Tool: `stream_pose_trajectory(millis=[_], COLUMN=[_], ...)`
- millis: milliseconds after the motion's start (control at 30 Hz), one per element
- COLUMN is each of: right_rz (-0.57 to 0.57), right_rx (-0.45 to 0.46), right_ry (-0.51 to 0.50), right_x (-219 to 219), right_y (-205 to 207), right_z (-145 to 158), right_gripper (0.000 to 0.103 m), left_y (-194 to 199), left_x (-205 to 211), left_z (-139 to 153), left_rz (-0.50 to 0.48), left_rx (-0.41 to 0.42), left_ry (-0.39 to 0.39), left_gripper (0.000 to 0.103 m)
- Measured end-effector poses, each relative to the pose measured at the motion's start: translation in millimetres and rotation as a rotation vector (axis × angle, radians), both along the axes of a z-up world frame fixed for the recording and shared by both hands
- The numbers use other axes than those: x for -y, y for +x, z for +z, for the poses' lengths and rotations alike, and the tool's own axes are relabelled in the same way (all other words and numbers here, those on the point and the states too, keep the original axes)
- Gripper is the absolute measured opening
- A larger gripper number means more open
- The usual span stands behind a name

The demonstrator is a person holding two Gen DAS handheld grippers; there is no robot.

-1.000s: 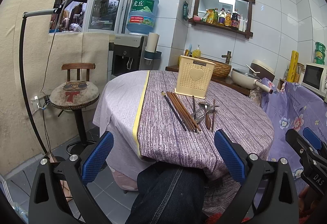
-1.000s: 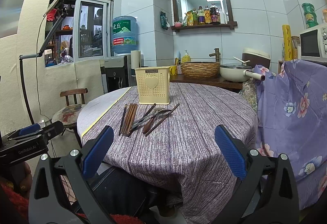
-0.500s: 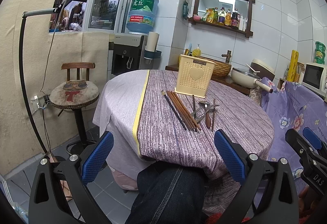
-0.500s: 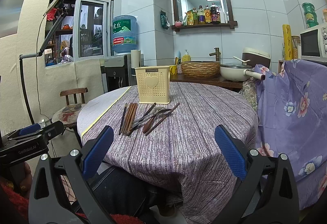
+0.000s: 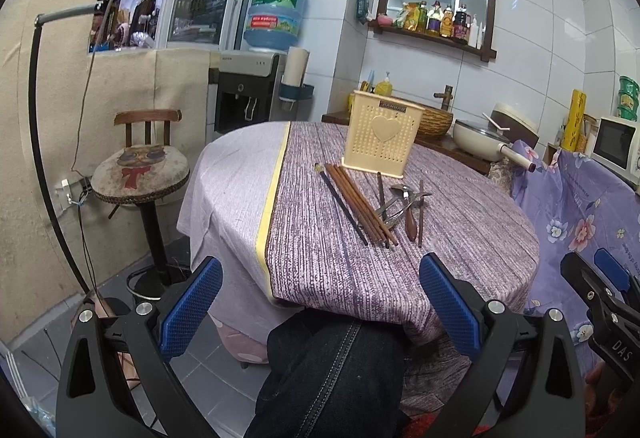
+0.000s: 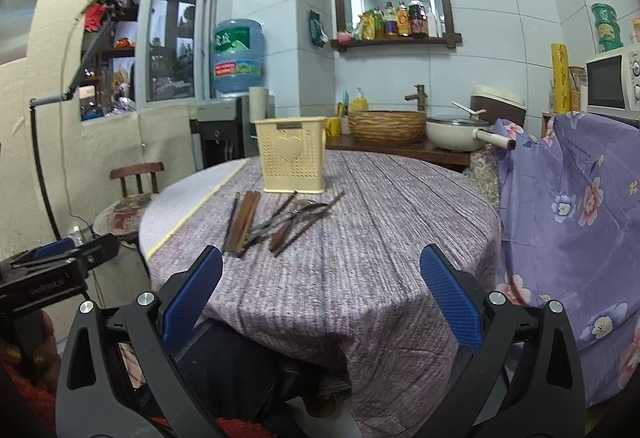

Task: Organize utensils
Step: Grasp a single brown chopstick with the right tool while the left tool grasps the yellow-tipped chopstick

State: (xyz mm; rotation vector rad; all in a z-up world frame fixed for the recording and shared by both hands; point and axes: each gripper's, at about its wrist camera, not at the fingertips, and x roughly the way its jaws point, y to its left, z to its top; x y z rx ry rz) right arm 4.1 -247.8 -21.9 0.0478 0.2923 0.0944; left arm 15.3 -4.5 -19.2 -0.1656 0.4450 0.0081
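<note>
A cream perforated utensil holder [image 5: 382, 137] with a heart stands upright on the round table [image 5: 460, 238]; it also shows in the right wrist view [image 6: 292, 160]. In front of it lie brown chopsticks [image 5: 358, 203] and a heap of metal spoons and wooden-handled utensils [image 5: 404, 204], also in the right wrist view as chopsticks [image 6: 242, 222] and utensils [image 6: 294, 220]. My left gripper [image 5: 320, 302] is open and empty, below the table's near edge. My right gripper [image 6: 320, 300] is open and empty, held before the table's near edge.
A purple striped cloth covers the table. A stool [image 5: 140, 174] stands at the left, a water dispenser [image 5: 248, 98] behind. A counter holds a wicker basket [image 6: 386, 126] and a pan [image 6: 456, 132]. A purple flowered cloth [image 6: 572, 206] hangs at the right. A denim-clad leg [image 5: 332, 378] lies below.
The right wrist view has risen and tilted a little, so the table sits lower in it. The left gripper has hardly moved. Both stay open.
</note>
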Motion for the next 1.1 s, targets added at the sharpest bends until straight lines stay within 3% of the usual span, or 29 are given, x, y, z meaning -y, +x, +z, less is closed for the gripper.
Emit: stream_pose_trajectory(millis=[267,367,767,1100], right_rz=[-0.067,-0.031,0.017,0.033], right_rx=[-0.173,-0.239,-0.411,-0.465], right_ry=[-0.017,0.016,0.069,0.074], right_x=[21,29,23,8], right_y=[62,90,206,262], right_z=[-13,-16,-19,-17], right_gripper=[0.098,0.098,0.098,0.087], left_y=[35,47,138,230], left_x=[-24,-40,-55,-30], left_z=[-9,-10,-6,-1], left_rz=[0.024,0.025,-0.053,-0.134], left_rx=[-0.082,-0.095,-0.267,-0.380], left_ry=[0.052,0.049,-0.050,-0.066], left_gripper=[0.098,0.098,0.065,0.045])
